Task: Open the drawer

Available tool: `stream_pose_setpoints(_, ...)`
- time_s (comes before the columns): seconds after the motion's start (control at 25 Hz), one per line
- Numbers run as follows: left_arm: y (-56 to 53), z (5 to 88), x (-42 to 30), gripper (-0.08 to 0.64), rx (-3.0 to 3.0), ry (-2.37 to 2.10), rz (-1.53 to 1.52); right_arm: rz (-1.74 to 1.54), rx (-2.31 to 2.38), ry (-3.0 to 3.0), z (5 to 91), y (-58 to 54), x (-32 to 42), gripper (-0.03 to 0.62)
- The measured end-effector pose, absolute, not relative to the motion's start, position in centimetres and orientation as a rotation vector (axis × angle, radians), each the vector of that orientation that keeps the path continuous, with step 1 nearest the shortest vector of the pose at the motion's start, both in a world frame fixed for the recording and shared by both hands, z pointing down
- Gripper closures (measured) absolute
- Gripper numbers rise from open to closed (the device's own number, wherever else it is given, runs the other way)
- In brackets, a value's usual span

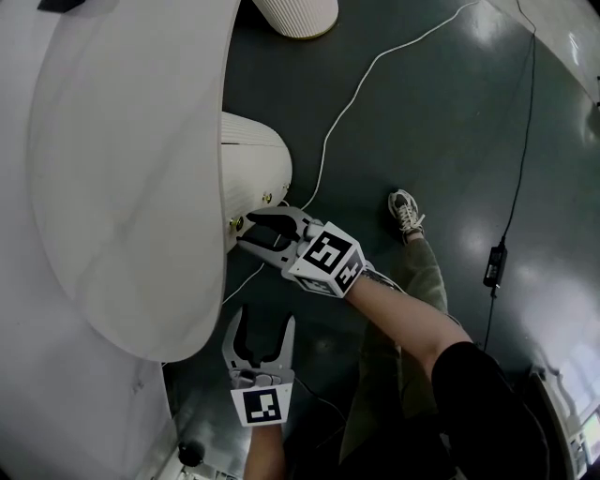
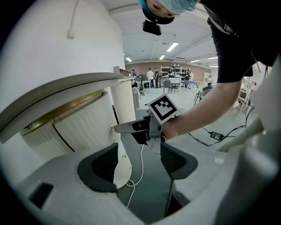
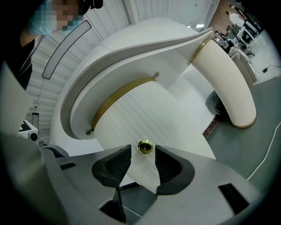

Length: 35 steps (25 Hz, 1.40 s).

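Observation:
The drawer is a white ribbed curved front under the white tabletop, with a small brass knob. My right gripper points level at the knob, its jaws open. In the right gripper view the knob sits just at the tips of the right gripper, with a gap on either side. My left gripper hangs lower, beside the table edge, open and empty. From the left gripper view, the left gripper looks up at the right gripper by the drawer front.
A second brass knob sits further along the drawer front. A white cable runs over the dark floor, and a black power adapter lies at the right. The person's shoe stands close by. A ribbed white pedestal is at the top.

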State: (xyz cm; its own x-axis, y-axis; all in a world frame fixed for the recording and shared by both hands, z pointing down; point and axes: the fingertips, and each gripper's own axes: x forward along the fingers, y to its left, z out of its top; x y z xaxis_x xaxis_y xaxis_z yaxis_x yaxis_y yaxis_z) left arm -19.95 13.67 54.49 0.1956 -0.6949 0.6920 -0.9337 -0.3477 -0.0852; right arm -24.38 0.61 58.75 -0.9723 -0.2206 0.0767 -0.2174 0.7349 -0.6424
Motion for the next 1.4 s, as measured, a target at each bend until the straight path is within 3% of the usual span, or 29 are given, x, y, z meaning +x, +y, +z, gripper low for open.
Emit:
stream_pose_setpoints(0.8, 15.4, 54.5, -20.3, 0.262, 2.088, -1.553, 0.928, -1.150, -0.329, 2.837, 58.7, -0.4, -25.6, 0.483)
stream_pose_setpoints(1.4, 15.7, 53.9, -17.2, 0.262, 2.126, -1.540, 0.892, -1.144, -0.317, 2.894, 59.6, 1.8, -19.6, 0.482)
